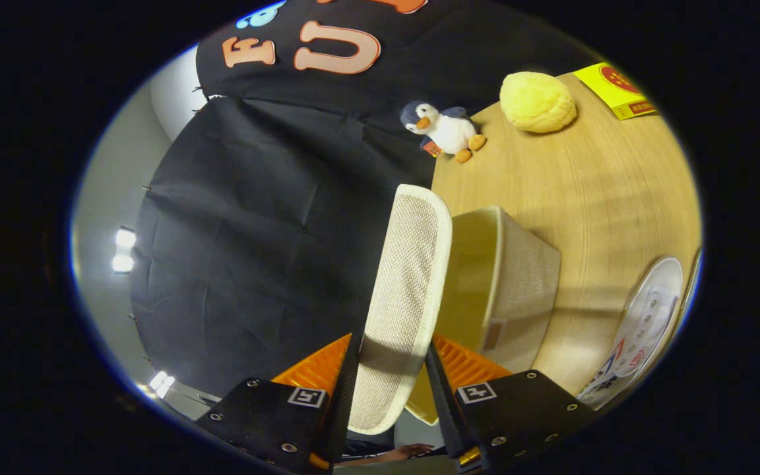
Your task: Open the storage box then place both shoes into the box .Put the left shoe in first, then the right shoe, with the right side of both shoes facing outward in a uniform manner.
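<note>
Right now the wooden surface (pixel 591 191) carries 1 fabric storage box (pixel 518 284), open, just ahead of the tongs (pixel 390 369). Its lid (pixel 406 290) stands raised between both fingers, which are closed onto it. 1 white shoe (pixel 644 323) lies right of the box, partly cut off. Farther away sit 1 yellow plush (pixel 538 102), 1 toy penguin (pixel 446 130) and 1 yellow packet (pixel 617 89).
</note>
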`<act>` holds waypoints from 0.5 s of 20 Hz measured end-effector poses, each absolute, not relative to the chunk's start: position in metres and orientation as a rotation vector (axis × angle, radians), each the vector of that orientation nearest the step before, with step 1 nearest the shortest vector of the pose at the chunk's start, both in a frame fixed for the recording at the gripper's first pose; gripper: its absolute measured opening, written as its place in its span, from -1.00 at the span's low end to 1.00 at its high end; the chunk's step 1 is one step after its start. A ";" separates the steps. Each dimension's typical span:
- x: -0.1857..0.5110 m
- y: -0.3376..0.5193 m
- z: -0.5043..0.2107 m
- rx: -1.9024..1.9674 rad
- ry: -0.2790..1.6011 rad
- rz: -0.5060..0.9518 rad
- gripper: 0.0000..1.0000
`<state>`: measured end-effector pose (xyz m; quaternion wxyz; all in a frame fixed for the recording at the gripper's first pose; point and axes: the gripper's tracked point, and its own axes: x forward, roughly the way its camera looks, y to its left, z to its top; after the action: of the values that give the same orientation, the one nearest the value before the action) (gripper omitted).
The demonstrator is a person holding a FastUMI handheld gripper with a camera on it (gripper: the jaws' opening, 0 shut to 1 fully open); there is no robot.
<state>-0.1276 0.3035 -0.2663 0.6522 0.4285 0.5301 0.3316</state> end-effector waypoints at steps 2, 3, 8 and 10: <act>-0.120 0.313 -0.251 0.986 1.171 0.759 0.04; -0.117 0.315 -0.245 0.956 1.151 0.762 0.00; -0.101 0.338 -0.208 0.941 1.063 0.778 -0.30; -0.096 0.354 -0.197 0.961 1.042 0.775 -0.44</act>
<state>-0.0962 0.3537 -0.1968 0.6910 0.4299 0.4663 0.3468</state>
